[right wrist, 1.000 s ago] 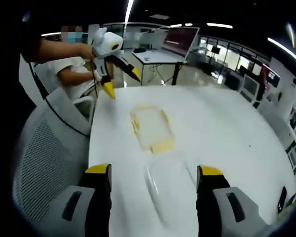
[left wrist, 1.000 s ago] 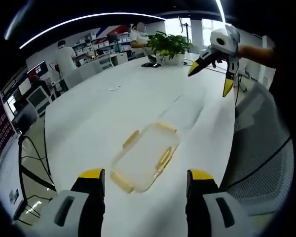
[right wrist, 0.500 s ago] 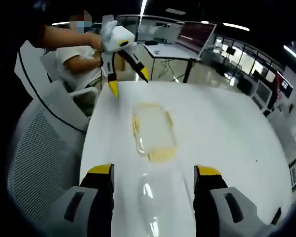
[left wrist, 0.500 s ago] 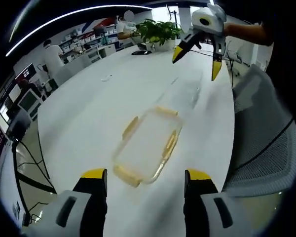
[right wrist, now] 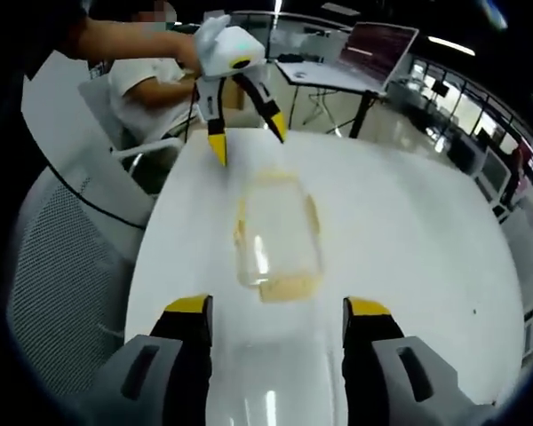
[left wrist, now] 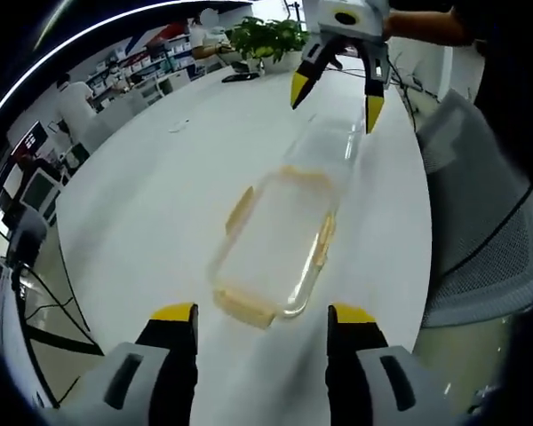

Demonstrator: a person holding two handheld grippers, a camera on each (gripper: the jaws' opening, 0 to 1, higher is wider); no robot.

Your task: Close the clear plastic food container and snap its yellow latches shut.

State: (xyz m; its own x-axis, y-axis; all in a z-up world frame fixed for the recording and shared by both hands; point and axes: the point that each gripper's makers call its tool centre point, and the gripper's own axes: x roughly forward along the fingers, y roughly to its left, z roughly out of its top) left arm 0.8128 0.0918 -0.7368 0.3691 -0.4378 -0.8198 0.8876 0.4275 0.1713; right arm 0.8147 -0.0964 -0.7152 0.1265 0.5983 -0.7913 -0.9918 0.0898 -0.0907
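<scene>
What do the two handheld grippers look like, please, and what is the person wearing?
The left gripper and the right gripper match: a white rounded body with two black jaws ending in yellow tips. Up close, each jaw sits on a grey block with a dark slot. A dark sleeve shows behind the left one.

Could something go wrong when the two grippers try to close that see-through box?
Maybe. The clear lid lies apart from the container and is hard to see against the white table, so a gripper could grab it badly. The container sits loose, and both the left gripper and right gripper are open and holding nothing, so pushing a yellow latch might slide it toward the table edge by the chair.
</scene>
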